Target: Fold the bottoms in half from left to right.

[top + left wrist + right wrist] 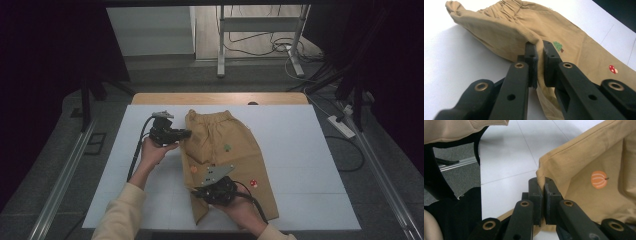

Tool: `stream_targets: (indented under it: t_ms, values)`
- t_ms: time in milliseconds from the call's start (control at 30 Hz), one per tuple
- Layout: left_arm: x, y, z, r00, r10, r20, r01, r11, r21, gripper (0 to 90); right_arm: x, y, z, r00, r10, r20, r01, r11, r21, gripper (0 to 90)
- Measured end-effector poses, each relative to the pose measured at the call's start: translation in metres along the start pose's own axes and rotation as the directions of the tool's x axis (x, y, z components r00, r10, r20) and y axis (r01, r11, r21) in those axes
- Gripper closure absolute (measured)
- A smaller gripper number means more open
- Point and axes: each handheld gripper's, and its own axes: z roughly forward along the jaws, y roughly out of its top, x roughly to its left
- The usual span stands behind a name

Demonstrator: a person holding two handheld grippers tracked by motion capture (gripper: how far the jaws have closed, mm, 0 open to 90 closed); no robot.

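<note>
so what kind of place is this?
Probably a lab recording rig, not a home: a white-topped table ringed by black curtains, loose floor cables and a power strip.

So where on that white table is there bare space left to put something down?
The white table is bare right of the tan printed shorts, and along its left edge beyond the left gripper. It is crowded mid-table, where both grippers pinch the cloth; the right gripper sits near the front edge.
</note>
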Motion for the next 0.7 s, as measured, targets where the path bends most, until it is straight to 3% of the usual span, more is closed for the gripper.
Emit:
stream_targets:
  t_ms: [700]
  values:
    - [-0.013, 0.011, 0.011, 0.9995, 0.027, 0.014, -0.027, 0.9996, 0.008, 83.6, -0.014, -0.023, -0.024, 0.9974, 0.054, 0.048, -0.054, 0.999, 0.003, 85.7]
